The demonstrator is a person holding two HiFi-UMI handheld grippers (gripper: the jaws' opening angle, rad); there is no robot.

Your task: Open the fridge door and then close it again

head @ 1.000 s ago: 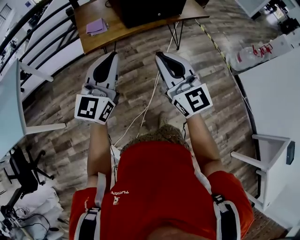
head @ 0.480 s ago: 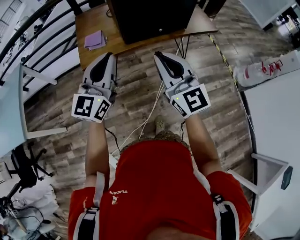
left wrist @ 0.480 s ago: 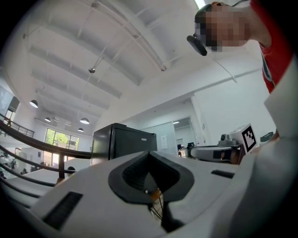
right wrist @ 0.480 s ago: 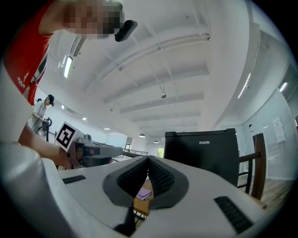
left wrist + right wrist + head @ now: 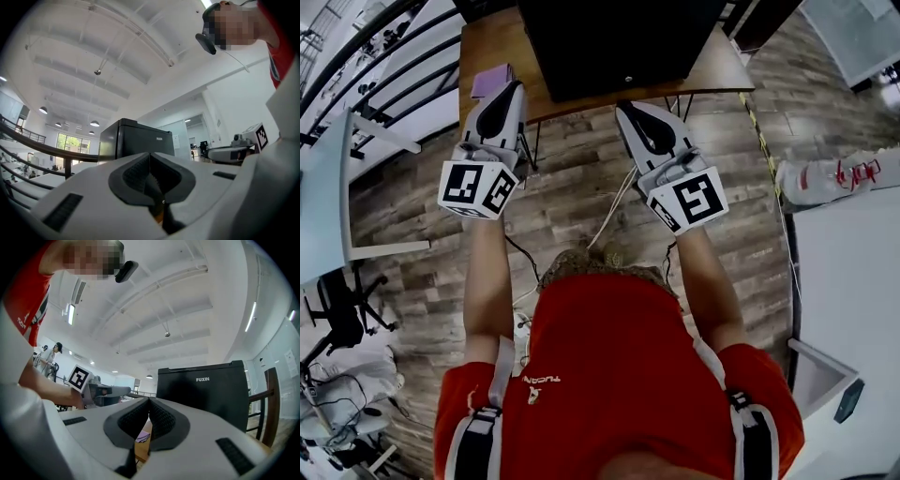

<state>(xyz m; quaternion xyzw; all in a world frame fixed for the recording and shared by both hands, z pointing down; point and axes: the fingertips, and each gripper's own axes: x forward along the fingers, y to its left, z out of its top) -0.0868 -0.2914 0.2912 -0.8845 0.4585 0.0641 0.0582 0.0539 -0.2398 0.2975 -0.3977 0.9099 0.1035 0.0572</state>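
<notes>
Now the left claw and right claw, both shut and empty, are pointing toward the fridge at twelve o'clock, probably getting ready for its door.

Fridge partly beyond the top edge

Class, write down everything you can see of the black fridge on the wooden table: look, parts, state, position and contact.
The fridge is a small, boxy, matt black unit standing upright on a wooden table with thin metal legs. White FUXIN lettering sits high on its front, and a narrow groove runs along the top edge. It looks shut. Only the table touches it: the left hand-held gripper and right hand-held gripper, both shut and empty, are short of it.
</notes>
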